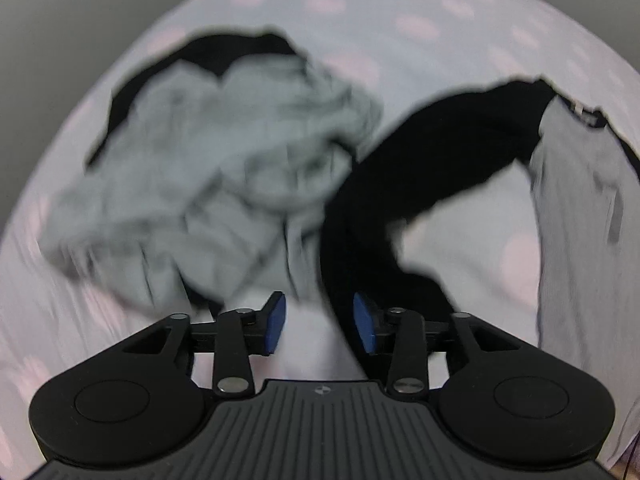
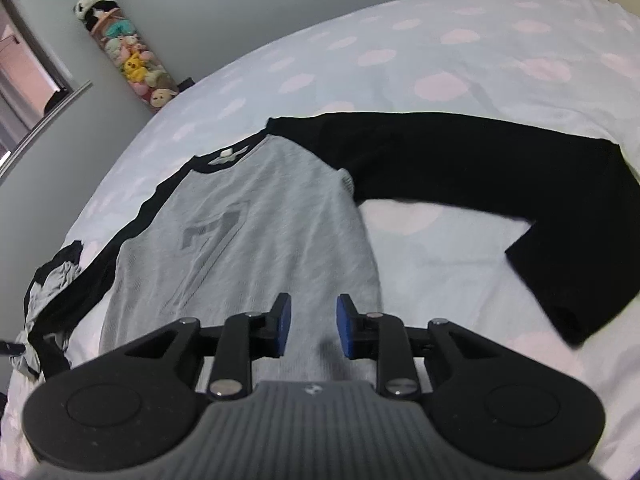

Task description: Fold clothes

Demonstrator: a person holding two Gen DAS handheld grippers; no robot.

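— What carries it all?

— A bed (image 2: 460,40), under a pale sheet (image 1: 400,12) dotted with soft pink cloud shapes.

— And what lies directly on it?

— In the right wrist view, a grey shirt (image 2: 248,216) with black sleeves, spread flat with its collar at the far end. Its right sleeve (image 2: 500,184) runs out to the right, then bends back toward the near side.

— Anything else?

— Left of the shirt lies a crumpled grey-and-black heap (image 1: 224,168), rumpled and blurred in the left wrist view. The shirt's other black sleeve (image 1: 420,168) lies just beside that heap; whether they touch I cannot tell.
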